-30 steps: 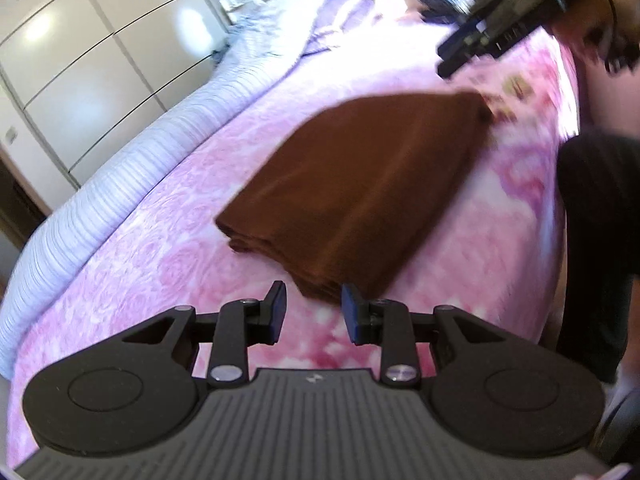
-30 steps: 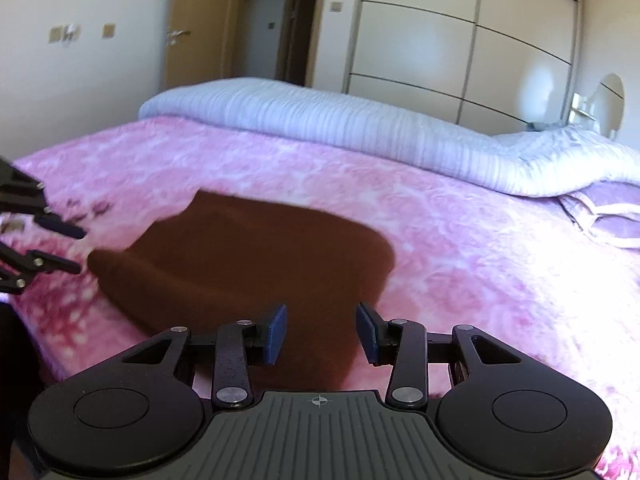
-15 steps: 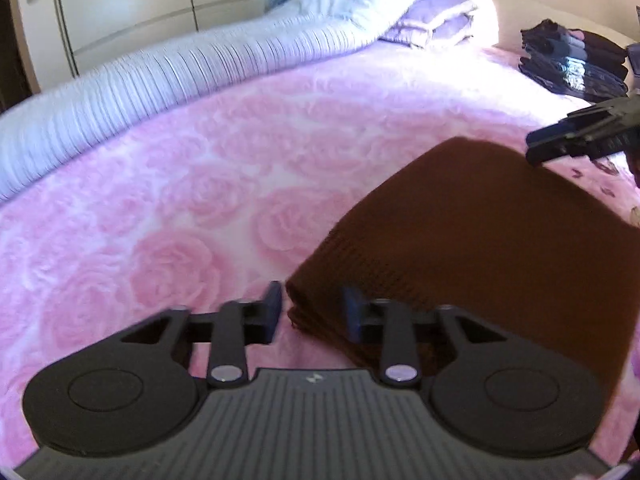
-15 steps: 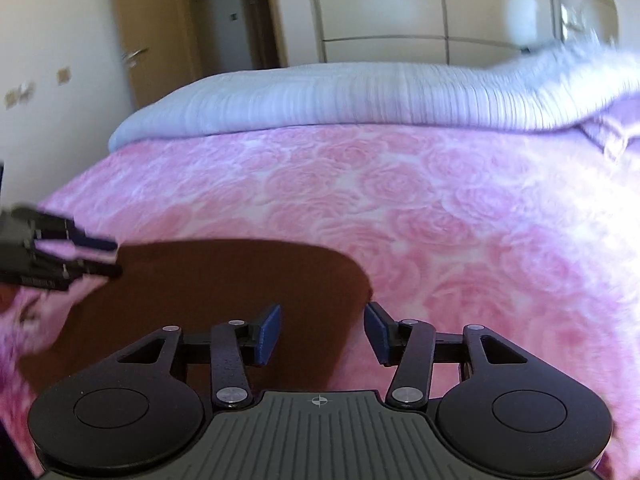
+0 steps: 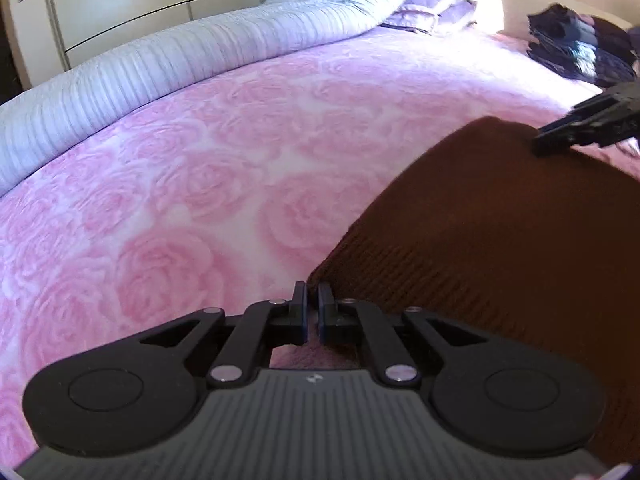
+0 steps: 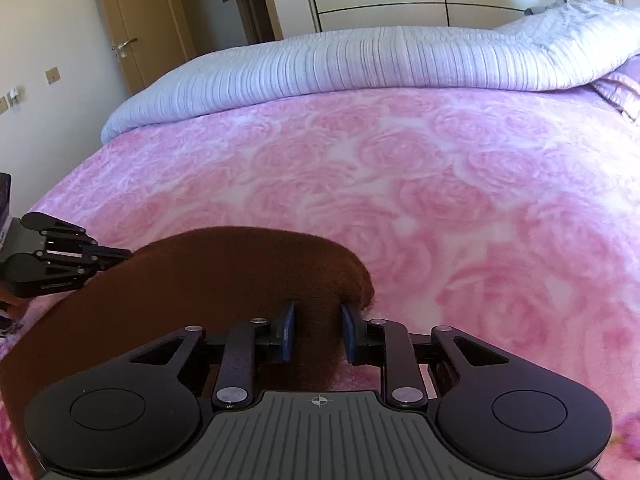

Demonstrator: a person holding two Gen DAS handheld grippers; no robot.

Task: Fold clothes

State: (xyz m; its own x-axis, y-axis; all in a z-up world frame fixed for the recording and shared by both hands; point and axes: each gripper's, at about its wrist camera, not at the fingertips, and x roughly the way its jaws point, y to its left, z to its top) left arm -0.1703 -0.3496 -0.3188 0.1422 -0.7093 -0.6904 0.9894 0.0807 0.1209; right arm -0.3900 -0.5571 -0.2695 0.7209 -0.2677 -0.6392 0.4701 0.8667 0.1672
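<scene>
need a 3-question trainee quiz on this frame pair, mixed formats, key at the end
1. Multiple choice: the brown garment lies on
A) a wooden table
B) a pink rose bedspread
C) a tiled floor

2. True or false: the right gripper has a fold of the garment between its pads.

3. Fill in: the left gripper has its fingertips at the garment's near ____, not over its middle.

Key
1. B
2. True; the jaws are closing, with the fabric filling the gap between them.
3. corner
</scene>
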